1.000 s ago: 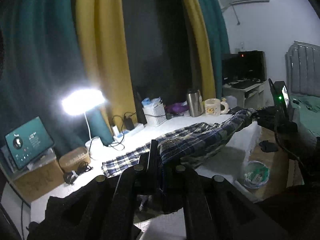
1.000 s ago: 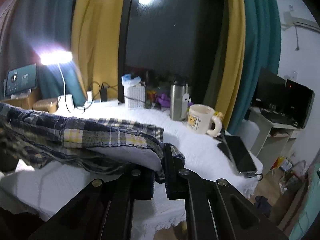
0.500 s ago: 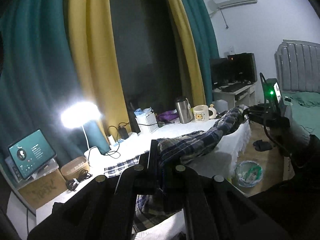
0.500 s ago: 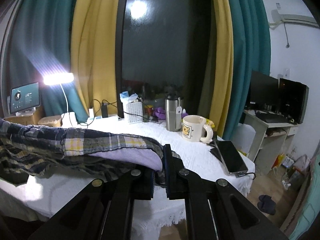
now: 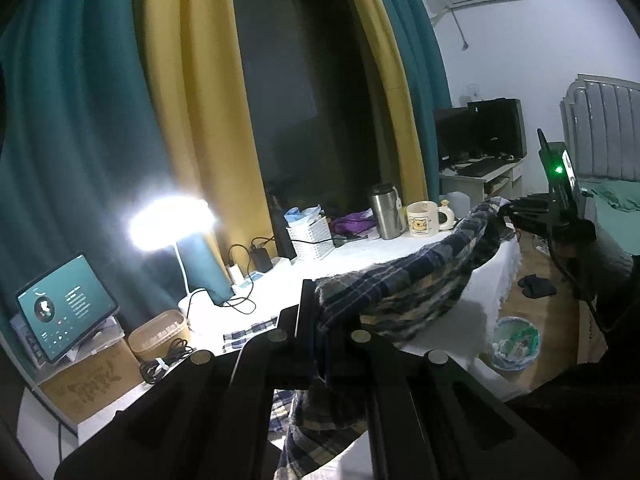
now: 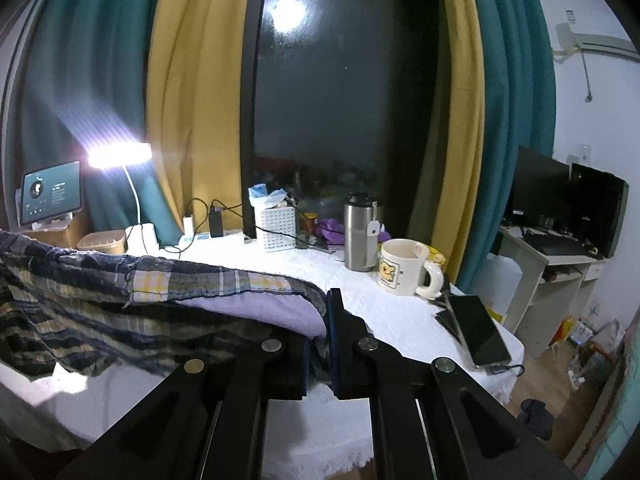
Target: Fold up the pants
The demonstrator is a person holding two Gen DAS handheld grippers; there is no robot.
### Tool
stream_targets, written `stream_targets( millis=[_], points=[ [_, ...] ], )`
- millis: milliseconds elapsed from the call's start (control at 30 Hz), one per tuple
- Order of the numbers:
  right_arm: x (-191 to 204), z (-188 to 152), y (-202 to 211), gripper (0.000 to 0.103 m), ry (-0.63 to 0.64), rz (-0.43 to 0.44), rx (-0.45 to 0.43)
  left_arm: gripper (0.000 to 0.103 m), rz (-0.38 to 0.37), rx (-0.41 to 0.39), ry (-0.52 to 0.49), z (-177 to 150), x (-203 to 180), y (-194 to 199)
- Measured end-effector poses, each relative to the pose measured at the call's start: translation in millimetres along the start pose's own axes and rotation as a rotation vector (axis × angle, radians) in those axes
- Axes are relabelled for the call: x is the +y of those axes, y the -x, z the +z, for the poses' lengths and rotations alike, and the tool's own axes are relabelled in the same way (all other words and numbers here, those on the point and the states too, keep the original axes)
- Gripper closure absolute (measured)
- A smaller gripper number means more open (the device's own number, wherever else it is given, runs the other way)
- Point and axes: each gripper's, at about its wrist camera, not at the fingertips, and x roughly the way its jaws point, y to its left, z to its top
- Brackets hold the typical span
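Nearest the lens, the left gripper (image 5: 320, 332) is clamped on one end of the plaid pants (image 5: 408, 292), and the right gripper (image 6: 318, 336) pinches the other end, where a pale lilac lining shows. The soft, rumpled flannel hangs stretched between them above the table (image 6: 400, 320) — probably to pull it straight before laying a fold. Its white cloth is nubbly. Beyond stand a glossy cartoon mug (image 6: 404, 266) and a brushed-steel tumbler (image 6: 360, 236) — clear of the work, against smooth, heavy curtains (image 6: 192, 92).
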Motion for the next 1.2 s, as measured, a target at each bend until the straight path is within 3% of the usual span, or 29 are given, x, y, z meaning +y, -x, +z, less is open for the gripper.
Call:
stream_targets(
  millis=[167,300,933,1200],
  points=[
    [-2,7,-18,0.095,-0.009,-0.002,0.012,0.101,0.016,0.009,-0.018,2,12,-19],
    [3,10,-35,0.095,-0.001,-0.008,0.034,0.101,0.073,0.012,-0.023,-1,23,-44],
    [2,29,-121,0.095,-0.002,-0.015,0.137,0.1,0.042,0.116,0.016,-3,69,-133],
    [2,25,-172,0.095,-0.002,-0.007,0.208,0.096,0.025,0.204,0.056,-15,89,-180]
  ],
)
